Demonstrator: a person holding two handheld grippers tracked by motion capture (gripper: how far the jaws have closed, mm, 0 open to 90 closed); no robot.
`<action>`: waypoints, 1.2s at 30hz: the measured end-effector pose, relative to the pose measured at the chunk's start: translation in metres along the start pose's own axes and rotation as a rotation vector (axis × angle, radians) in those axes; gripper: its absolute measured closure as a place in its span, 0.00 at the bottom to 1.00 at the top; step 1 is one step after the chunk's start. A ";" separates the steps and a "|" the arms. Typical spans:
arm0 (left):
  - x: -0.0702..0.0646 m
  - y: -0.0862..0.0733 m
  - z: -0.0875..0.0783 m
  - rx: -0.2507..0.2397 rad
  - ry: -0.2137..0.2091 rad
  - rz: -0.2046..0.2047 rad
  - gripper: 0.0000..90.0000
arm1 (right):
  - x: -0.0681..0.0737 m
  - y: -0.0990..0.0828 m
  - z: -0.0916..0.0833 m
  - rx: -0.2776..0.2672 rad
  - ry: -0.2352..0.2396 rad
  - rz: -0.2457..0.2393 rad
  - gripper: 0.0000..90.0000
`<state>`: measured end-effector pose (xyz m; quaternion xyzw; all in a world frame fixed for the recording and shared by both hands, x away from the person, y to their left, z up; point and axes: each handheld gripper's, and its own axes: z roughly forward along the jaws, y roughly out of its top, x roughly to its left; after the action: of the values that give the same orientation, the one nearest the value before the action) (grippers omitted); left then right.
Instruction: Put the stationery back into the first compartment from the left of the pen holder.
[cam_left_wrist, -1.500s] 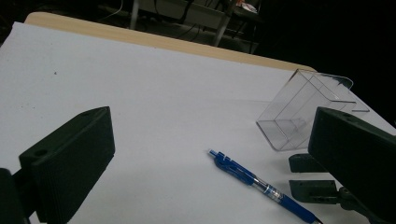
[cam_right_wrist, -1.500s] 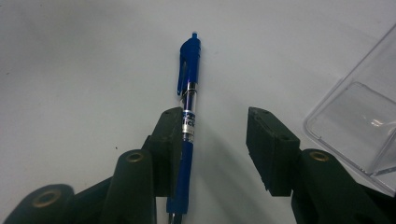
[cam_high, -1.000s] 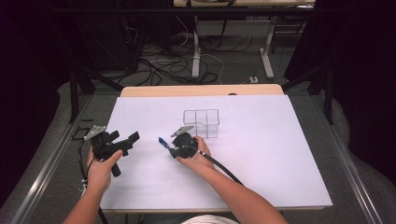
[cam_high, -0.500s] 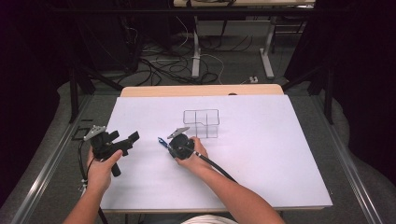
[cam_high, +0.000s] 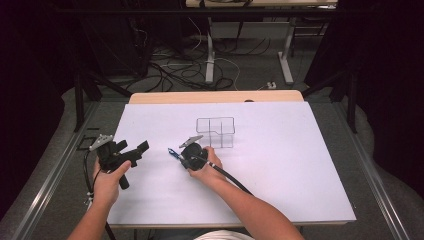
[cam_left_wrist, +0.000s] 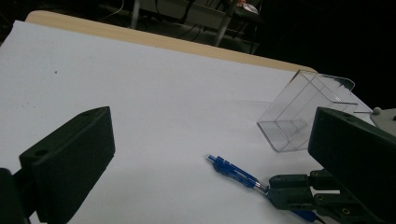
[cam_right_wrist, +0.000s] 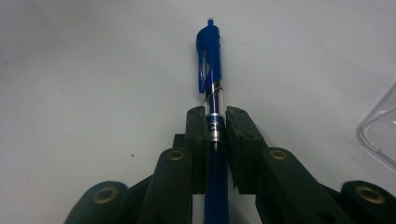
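Note:
A blue pen (cam_right_wrist: 210, 65) is clamped by its barrel in my right gripper (cam_right_wrist: 215, 119), clip end sticking out past the jaws just above the white sheet. From above, the right gripper (cam_high: 186, 156) sits at the table's middle, with the pen (cam_high: 172, 152) pointing left. A clear compartment box (cam_high: 216, 132) stands just behind and to the right of it. My left gripper (cam_high: 136, 151) hovers open near the left edge, nothing between its jaws. In the left gripper view, that gripper (cam_left_wrist: 212, 121) faces the pen (cam_left_wrist: 236, 172), the right gripper (cam_left_wrist: 289, 186) and the clear box (cam_left_wrist: 303, 112).
A white sheet (cam_high: 280, 165) covers the table, and a strip of wooden tabletop (cam_high: 215, 96) shows along the far edge. A corner of the clear box (cam_right_wrist: 380, 130) lies at the right in the right gripper view. Cables and desk legs (cam_high: 210, 55) stand on the floor beyond.
My right gripper has drifted slightly left with the pen in it. The left gripper and the clear box have stayed put.

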<state>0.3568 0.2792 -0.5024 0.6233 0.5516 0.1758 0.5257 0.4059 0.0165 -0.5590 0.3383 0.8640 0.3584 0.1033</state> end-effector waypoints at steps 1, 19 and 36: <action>0.000 0.000 0.000 0.001 -0.001 0.000 0.00 | 0.000 0.000 0.000 0.000 0.000 0.000 0.89; 0.001 0.002 -0.002 -0.017 0.002 0.001 0.00 | 0.004 0.005 -0.021 -0.084 0.008 -0.049 0.89; 0.003 0.003 -0.004 -0.030 0.013 -0.010 0.01 | 0.001 0.006 -0.083 -0.250 -0.044 -0.143 0.89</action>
<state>0.3562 0.2843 -0.4991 0.6114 0.5553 0.1857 0.5323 0.3737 -0.0253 -0.4950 0.2682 0.8319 0.4477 0.1887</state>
